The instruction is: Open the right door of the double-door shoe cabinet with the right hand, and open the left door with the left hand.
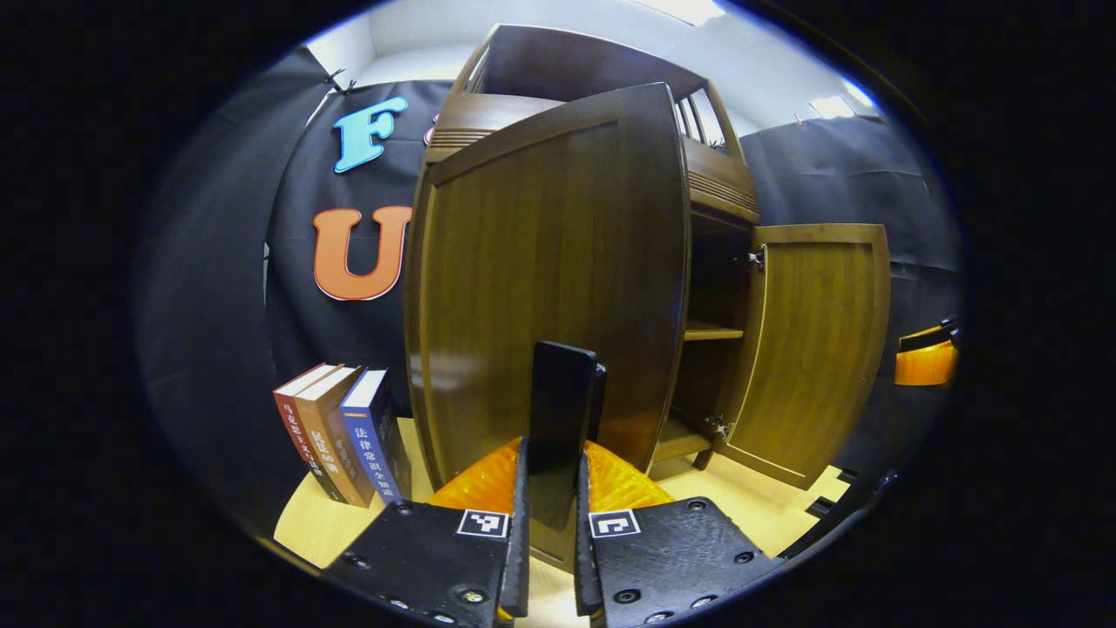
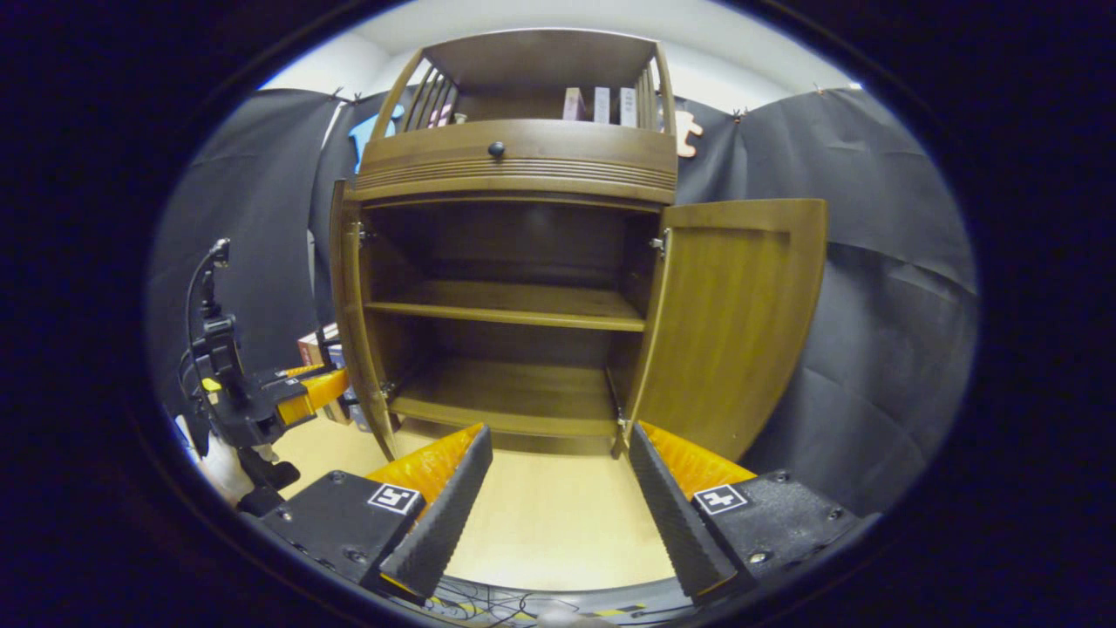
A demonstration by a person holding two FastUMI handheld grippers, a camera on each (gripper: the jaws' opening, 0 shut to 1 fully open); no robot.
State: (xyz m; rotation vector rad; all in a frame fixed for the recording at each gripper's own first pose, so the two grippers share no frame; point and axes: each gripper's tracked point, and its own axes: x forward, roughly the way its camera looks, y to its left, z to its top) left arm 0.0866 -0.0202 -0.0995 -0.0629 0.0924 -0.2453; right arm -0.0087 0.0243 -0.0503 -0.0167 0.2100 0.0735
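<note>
Shoe cabinet (image 2: 514, 262) on the tabletop (image 2: 540, 515), right door (image 2: 732, 323) swung wide, left door (image 1: 549, 279) part-open with its handle (image 1: 562, 410) pinched in the left hand-held gripper (image 1: 551, 488); right hand-held gripper (image 2: 558, 506) gapes empty; next, probably, draw the door fully outward.

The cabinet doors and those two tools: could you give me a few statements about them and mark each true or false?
1. Both cabinet doors stand open. True: left door and right door are swung out.
2. The left tool is shut on the left door's handle. True.
3. The right tool grips the right door. False: it is open and holds nothing.
4. Shoes fill the shelves. False: the shelves are bare.
5. Books stand left of the cabinet. True.
</note>
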